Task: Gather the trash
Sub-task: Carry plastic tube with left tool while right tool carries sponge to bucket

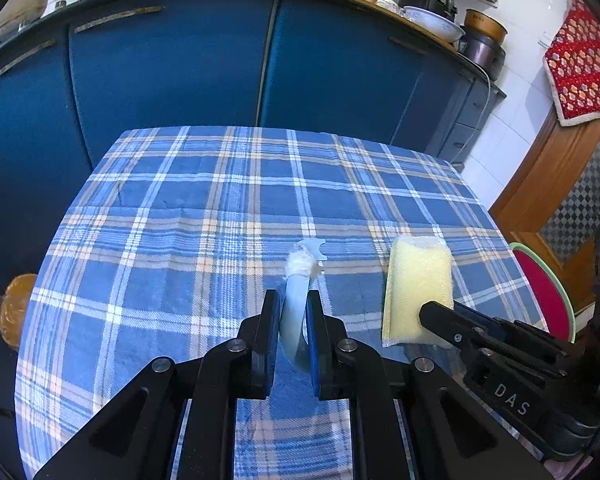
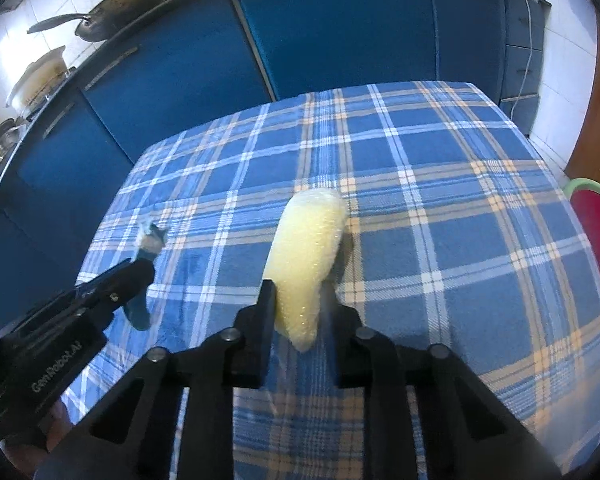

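Black fingers of the left gripper (image 1: pixel 293 340) fill the bottom of the left wrist view, and they are closed tight on a pale blue curved plastic strip with a crumpled clear film end (image 1: pixel 298 300). This strip rises out of the gripper above the counter covered with a blue plaid cloth (image 1: pixel 180 208). It looks very light and bendy, so I judge that a hold at its middle, as now, is enough. To the right, the yellow bubble-wrap pouch (image 1: pixel 418 280) is lifted from the cloth at its near end by the right gripper (image 1: pixel 436 314). Behind the counter stand the blue cabinet doors (image 1: pixel 172 72), and a red round stool with green rim (image 1: pixel 548 292) is at the right edge.

From the right wrist view, the right gripper (image 2: pixel 298 320) is nearly closed and pinches the near end of the yellow pouch (image 2: pixel 310 248), which bends upward and away. It seems soft, airy and a little slippery; too weak a pinch on the thin edge may let it slide out. The left gripper (image 2: pixel 138 276) with its strip (image 2: pixel 150 240) is at the left, well apart. No trash bin is visible in either view, and nothing on the cloth stands in the way.
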Demonstrator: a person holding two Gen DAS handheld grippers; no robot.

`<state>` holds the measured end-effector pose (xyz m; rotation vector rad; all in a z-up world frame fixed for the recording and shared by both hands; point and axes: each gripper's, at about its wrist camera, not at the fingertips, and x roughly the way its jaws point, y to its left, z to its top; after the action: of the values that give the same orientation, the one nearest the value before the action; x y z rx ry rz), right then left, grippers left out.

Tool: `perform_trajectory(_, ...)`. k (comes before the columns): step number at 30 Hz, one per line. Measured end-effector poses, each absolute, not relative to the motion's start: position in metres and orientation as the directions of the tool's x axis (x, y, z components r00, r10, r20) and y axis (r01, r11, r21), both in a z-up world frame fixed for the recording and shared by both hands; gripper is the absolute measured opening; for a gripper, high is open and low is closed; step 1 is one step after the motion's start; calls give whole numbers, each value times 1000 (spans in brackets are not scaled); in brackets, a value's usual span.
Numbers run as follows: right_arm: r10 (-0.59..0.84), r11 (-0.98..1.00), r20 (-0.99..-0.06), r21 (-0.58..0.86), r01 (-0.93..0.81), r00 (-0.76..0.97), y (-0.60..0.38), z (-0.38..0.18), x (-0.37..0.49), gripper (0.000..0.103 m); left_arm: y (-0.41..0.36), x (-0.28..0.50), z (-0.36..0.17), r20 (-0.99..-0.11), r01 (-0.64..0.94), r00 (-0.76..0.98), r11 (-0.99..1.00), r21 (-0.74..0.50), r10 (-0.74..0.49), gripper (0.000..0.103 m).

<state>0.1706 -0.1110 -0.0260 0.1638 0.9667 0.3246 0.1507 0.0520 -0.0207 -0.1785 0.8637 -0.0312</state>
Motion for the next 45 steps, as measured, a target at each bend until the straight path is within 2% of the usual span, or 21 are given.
perform_trajectory(18,340,934,-700,331,-135,628,-183,18,128,19,-6,140,1,-736,81,654,984,-160,-174,13)
perform_trajectory(33,217,945,-655,326,12,724,-279,41,92,19,-97,139,23,-722,266,629,953,-146,-286,13)
perform_trajectory(45,111,926,-662,339,164,741,-357,32,77,20,-175,145,26,-726,386,587,912,-139,-360,13)
